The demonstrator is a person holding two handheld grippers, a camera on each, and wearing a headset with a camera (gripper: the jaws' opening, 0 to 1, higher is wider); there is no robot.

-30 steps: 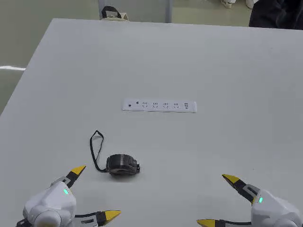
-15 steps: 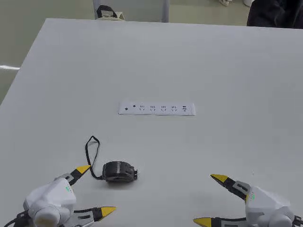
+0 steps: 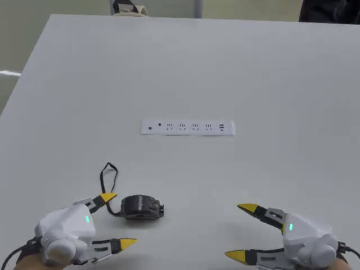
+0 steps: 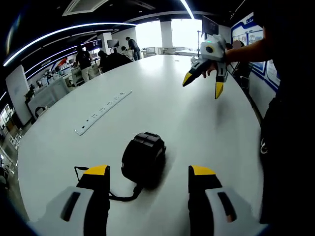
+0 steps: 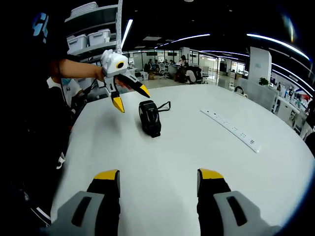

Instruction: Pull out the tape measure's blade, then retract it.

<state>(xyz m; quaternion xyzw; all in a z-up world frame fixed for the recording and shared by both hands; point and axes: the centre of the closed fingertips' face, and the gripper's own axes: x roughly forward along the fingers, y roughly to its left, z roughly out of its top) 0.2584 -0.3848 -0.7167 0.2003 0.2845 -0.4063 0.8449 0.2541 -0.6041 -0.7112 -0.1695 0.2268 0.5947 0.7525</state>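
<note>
A black tape measure [image 3: 142, 206] with a black wrist strap [image 3: 108, 183] lies on the white table [image 3: 185, 67], near its front edge. My left gripper [image 3: 115, 220] is open just left of the tape measure [image 4: 143, 158], which sits a little ahead of its yellow-tipped fingers [image 4: 97, 171]. My right gripper [image 3: 241, 232] is open at the front right, well apart from the tape measure [image 5: 149, 118]. The left gripper [image 5: 129, 96] also appears in the right gripper view, and the right gripper [image 4: 203, 82] in the left gripper view. No blade is out.
A white power strip [image 3: 187, 127] lies flat across the middle of the table, beyond the tape measure. A chair [image 3: 128, 9] stands past the far edge. People sit and stand in the office behind [image 4: 106, 56].
Both grippers have come forward and inward; the left gripper's tips now flank the tape measure's left side more closely. The tape measure has not moved.
</note>
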